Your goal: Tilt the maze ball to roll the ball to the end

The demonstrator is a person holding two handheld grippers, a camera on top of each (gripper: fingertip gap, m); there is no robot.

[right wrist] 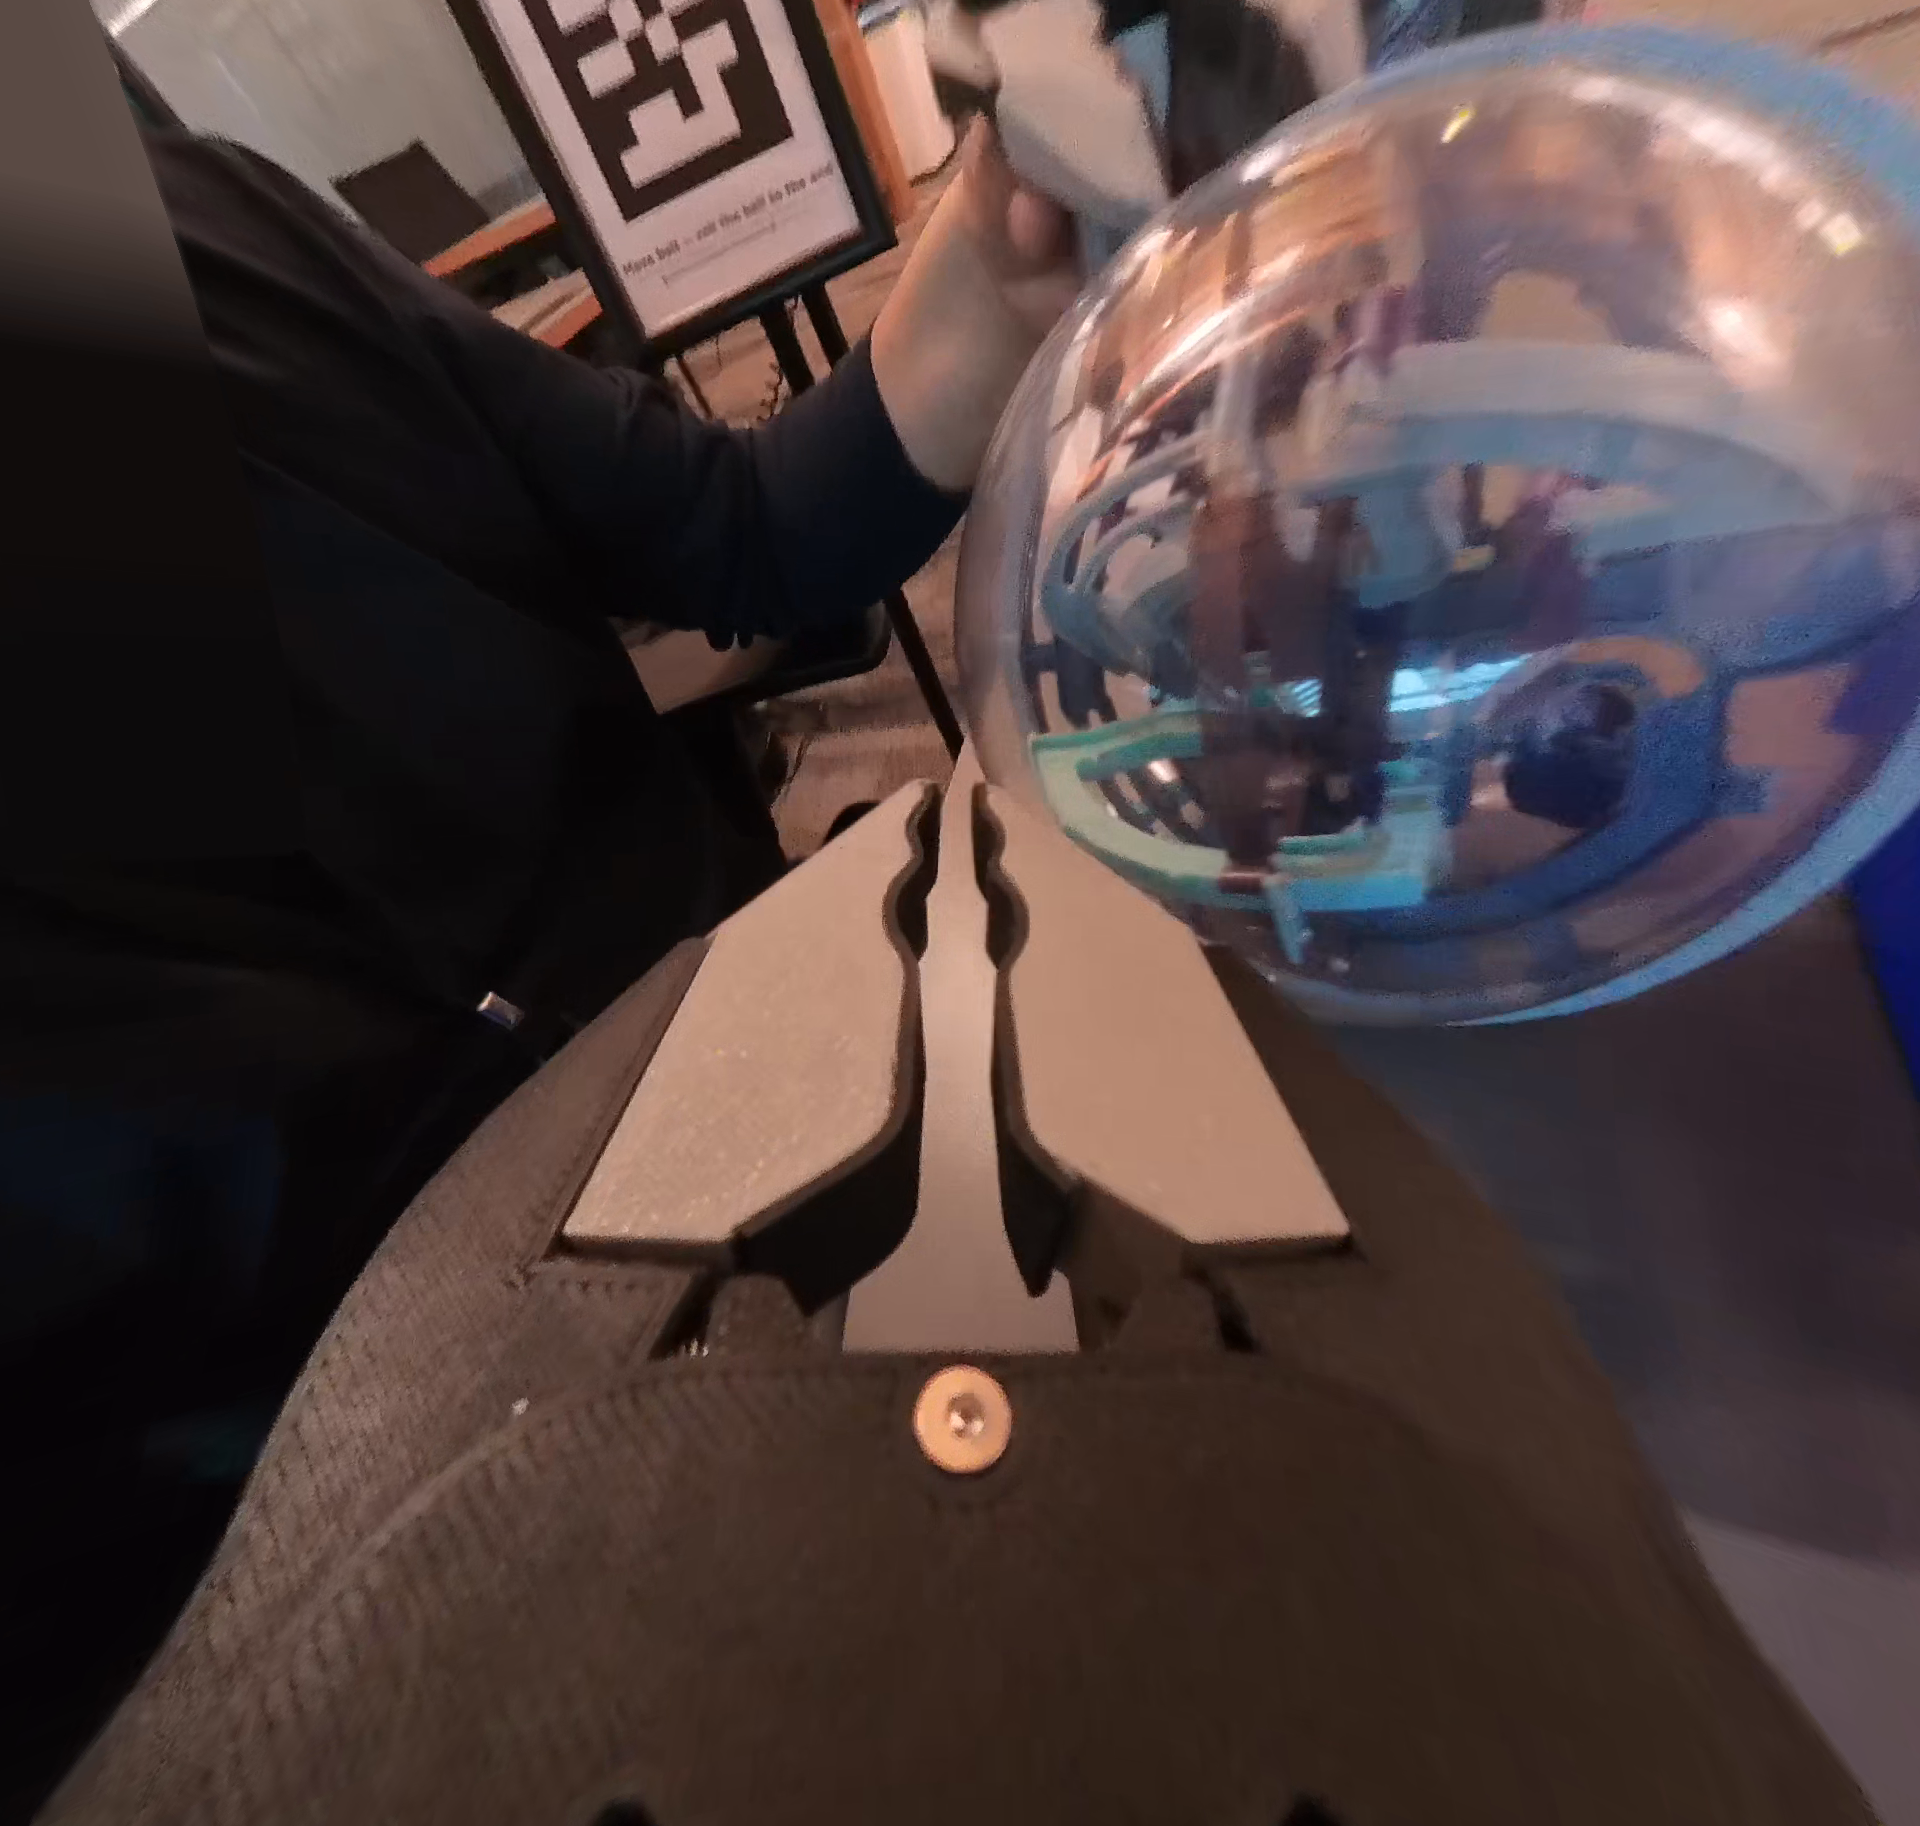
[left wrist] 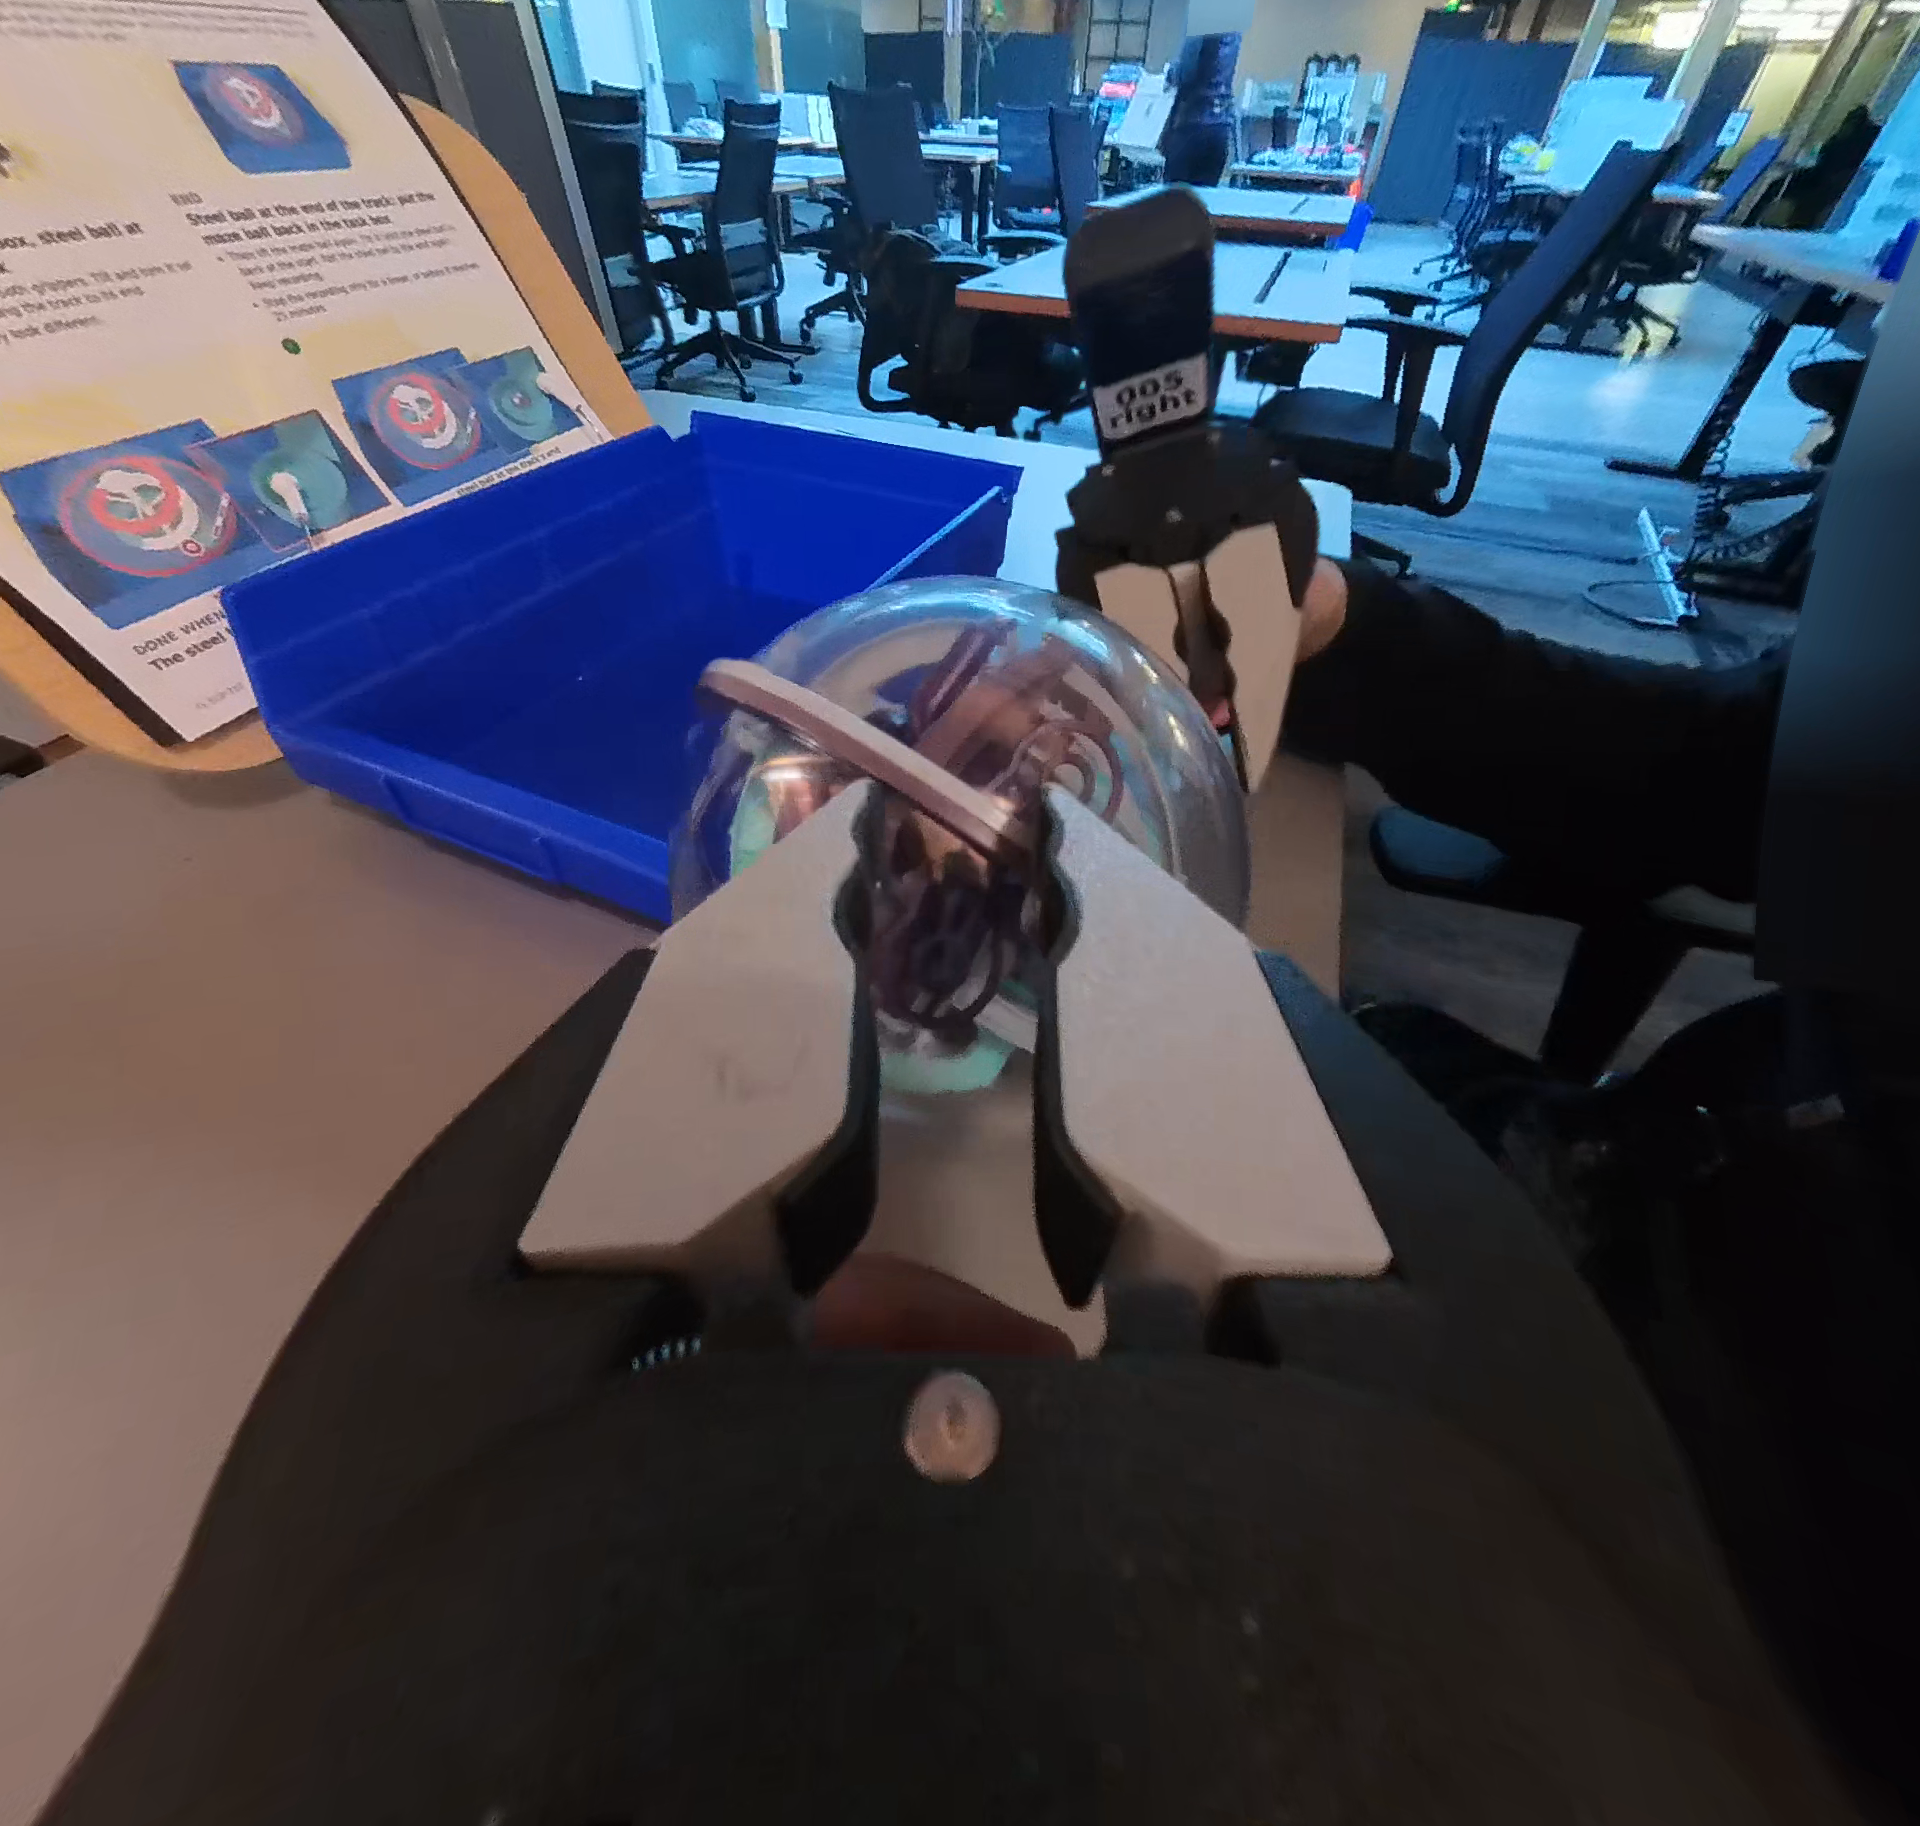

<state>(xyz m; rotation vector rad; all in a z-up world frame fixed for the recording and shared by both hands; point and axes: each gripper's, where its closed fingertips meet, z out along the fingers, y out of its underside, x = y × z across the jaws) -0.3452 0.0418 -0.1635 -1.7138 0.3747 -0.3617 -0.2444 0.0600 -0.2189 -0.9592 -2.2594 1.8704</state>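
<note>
Clear maze ball (left wrist: 966, 789) hides track.

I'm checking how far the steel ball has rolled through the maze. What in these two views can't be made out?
- Steel ball: not identifiable inside the maze ball; left view glares, right view blurs.
- Maze ball's right side: cut off by the right view's edge.
- Left gripper's pad contact on the grey ring: fingers cover it.

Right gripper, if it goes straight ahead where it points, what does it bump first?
Probably the thin black leg of the sign stand, showing just past the jaws of the right gripper, though depth is unclear. The clear plastic maze ball sits off to one side.
</note>
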